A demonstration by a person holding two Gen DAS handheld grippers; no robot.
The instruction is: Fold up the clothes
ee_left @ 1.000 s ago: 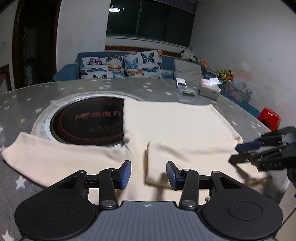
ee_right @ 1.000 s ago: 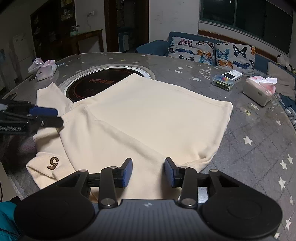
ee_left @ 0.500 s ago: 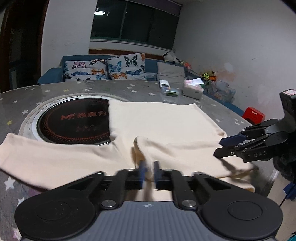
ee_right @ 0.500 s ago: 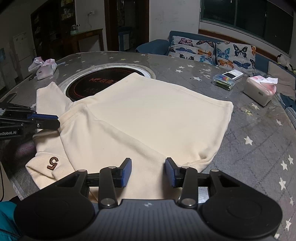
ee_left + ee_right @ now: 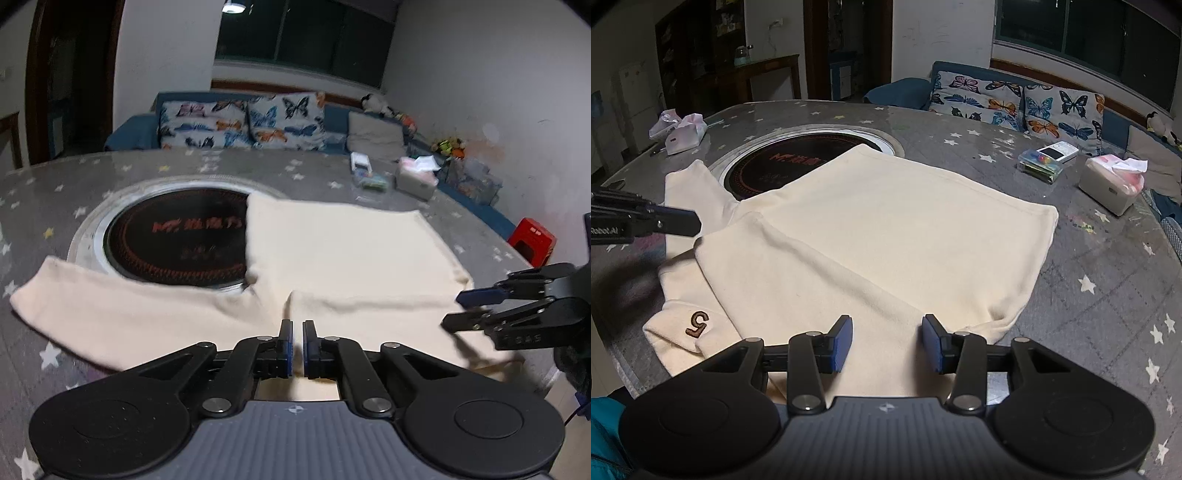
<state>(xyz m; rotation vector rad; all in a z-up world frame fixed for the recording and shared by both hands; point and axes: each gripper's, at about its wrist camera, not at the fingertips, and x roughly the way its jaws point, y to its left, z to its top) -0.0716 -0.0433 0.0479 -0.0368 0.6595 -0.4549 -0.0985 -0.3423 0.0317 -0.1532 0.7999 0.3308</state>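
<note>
A cream long-sleeved garment point(image 5: 351, 251) lies flat on the grey star-patterned table point(image 5: 55, 206), one sleeve stretched to the left. In the right wrist view the garment point(image 5: 886, 229) has its other sleeve folded across the body, and the cuff with a brown "5" point(image 5: 698, 323) sits at the near left. My left gripper point(image 5: 297, 332) is shut where sleeve and body meet, a thin strip of cream cloth between its pads. It also shows from the side as the left gripper point(image 5: 696, 221). My right gripper point(image 5: 886, 343) stands open above the folded sleeve, seen too as the right gripper point(image 5: 452, 310).
A round black hob point(image 5: 177, 236) is set into the table, partly under the garment. A tissue box point(image 5: 1112, 188), a small clear box point(image 5: 1041, 166) and a pink bag point(image 5: 683, 129) sit near the far edges. A red stool point(image 5: 532, 240) stands beyond the table.
The left gripper's jaws went from wide open to shut over the cloth at the sleeve junction. The right gripper stayed where it was, still open.
</note>
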